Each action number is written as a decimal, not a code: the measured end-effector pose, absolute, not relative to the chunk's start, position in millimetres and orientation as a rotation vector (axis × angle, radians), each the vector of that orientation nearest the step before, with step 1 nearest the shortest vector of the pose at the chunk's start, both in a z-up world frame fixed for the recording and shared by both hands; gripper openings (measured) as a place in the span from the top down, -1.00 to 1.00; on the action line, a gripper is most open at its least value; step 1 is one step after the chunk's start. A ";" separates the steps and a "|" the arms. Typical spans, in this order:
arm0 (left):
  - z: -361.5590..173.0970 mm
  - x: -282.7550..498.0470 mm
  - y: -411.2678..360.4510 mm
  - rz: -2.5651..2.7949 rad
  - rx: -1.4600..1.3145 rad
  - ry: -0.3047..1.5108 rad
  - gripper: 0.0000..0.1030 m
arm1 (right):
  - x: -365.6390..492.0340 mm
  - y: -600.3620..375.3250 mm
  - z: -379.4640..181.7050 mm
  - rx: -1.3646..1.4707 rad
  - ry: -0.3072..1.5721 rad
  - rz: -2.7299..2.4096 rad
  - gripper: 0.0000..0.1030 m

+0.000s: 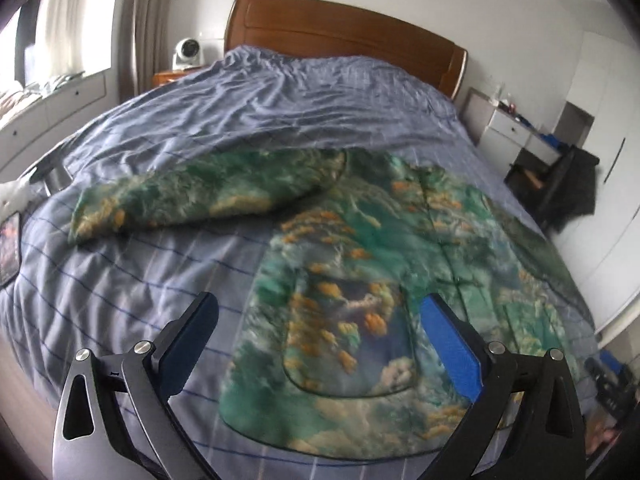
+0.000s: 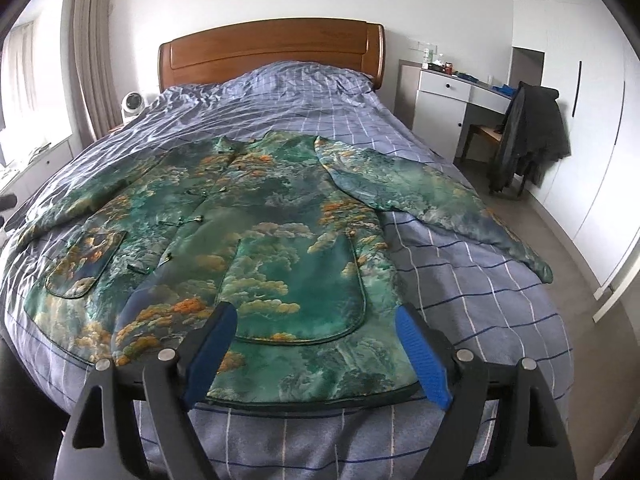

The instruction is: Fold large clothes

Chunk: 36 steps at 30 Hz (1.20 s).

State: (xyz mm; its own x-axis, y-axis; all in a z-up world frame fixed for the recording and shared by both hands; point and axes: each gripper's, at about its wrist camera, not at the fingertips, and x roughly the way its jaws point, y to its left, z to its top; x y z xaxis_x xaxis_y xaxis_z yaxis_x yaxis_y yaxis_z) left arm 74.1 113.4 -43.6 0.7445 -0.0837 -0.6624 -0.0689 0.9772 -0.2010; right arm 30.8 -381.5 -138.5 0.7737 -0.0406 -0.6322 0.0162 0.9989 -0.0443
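Observation:
A green jacket (image 2: 256,216) printed with orange and white clouds lies spread front-up on the bed (image 2: 480,280), both sleeves stretched out to the sides. In the left wrist view the jacket (image 1: 360,264) fills the middle, its left sleeve (image 1: 192,200) reaching left. My left gripper (image 1: 318,312) hangs open above the hem near a patch pocket (image 1: 352,340), nothing between its pads. My right gripper (image 2: 316,320) stands open over the jacket's lower hem by the other pocket (image 2: 304,280), its pads not pressing the cloth.
The bed has a blue checked cover and a brown wooden headboard (image 2: 272,48). A white desk (image 2: 452,96) and a chair draped with dark clothes (image 2: 528,132) stand to the right. A small white fan (image 2: 131,106) sits on the left bedside. White wardrobes (image 2: 592,120) line the right wall.

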 end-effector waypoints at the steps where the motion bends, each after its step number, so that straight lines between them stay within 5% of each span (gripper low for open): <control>1: -47.8 72.1 105.9 -0.014 -0.198 0.741 -0.96 | 30.6 -382.1 -137.6 -0.039 0.680 -0.036 -0.62; 19: -102.1 49.8 107.8 -0.054 -0.121 0.893 -0.99 | 26.5 -436.4 -142.6 0.036 0.710 -0.086 -0.62; 31: -173.2 88.6 140.8 -0.080 -0.230 1.079 -0.94 | 92.2 -496.0 -227.3 0.388 1.049 0.144 -0.62; 33: -171.0 87.6 136.6 -0.122 -0.244 1.082 -0.36 | 94.8 -492.4 -235.0 0.418 1.064 0.175 -0.42; 34: -171.1 88.5 134.1 -0.141 -0.256 1.096 0.02 | 94.8 -488.5 -234.7 0.417 1.060 0.192 0.09; 35: -169.6 87.2 131.1 -0.131 -0.239 1.096 0.55 | 94.7 -483.9 -233.0 0.396 1.058 0.195 0.33; 36: -168.2 86.3 130.2 -0.133 -0.229 1.094 0.64 | 94.5 -480.5 -231.7 0.379 1.057 0.190 0.57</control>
